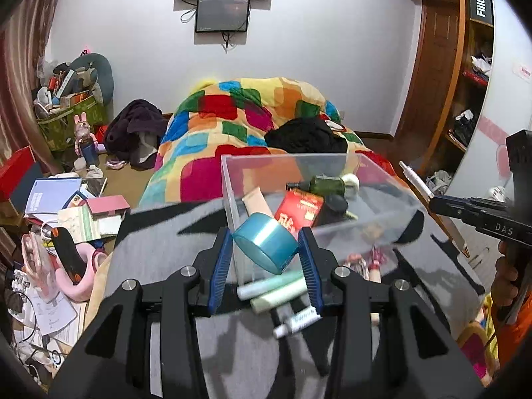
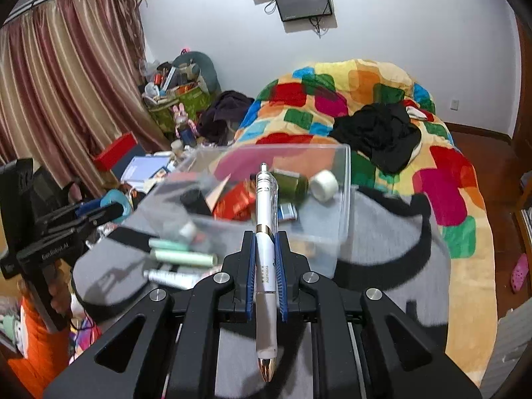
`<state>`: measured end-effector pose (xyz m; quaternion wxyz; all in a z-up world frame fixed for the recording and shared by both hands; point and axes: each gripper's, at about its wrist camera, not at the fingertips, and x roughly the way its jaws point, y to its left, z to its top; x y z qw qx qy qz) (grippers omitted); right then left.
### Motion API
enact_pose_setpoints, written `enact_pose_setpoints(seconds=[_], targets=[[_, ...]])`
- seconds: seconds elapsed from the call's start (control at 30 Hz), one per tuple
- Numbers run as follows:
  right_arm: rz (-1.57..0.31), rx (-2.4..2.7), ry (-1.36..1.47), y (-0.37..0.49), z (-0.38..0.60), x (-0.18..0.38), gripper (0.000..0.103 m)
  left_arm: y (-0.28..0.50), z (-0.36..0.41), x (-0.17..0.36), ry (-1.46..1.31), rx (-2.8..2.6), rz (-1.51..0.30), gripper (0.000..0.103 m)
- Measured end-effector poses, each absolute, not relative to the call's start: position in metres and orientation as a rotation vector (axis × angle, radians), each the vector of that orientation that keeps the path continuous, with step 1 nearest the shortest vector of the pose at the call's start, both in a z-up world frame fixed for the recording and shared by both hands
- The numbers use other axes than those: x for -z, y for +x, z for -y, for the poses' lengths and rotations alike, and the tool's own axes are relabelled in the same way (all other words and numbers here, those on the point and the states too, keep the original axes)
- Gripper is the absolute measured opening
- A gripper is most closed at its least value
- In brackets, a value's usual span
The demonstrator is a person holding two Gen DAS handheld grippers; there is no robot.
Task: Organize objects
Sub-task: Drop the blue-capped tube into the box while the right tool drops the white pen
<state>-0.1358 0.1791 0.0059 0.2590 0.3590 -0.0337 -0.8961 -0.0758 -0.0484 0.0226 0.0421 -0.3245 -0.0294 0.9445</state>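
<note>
Fingers [image 1: 229, 259] of both grippers tilt down, left clamping the teal jar [image 1: 264, 244], right pinching the pen [image 2: 266, 249]

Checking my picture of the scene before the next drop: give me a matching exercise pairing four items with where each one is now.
Items:
1. round teal plastic jar
2. white click pen
3. dark green glass bottle
4. pale green tubes

Places:
A. lying inside the clear plastic bin
B. clamped in the right hand-held gripper
C. lying on the grey cloth outside the bin
D. held in the left hand-held gripper

Pairs: 1-D, 2-B, 3-A, 4-C
</note>
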Motion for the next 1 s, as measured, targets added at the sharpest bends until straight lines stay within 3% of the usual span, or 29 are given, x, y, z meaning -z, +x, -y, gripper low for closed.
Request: enact_pose_setpoints(seconds=[0.37,1.0], targets=[[0.039,2.456,0.989,-0.18,-0.157,-0.014,0.01,-0.114,0.047,-0.016,-1.057,-2.866,0.119,0.04],[-0.107,2.344,1.202,-0.226,-0.126,0.026,0.01,-0.143,0.029,0.007,-1.186,-2.752,0.093,0.04]])
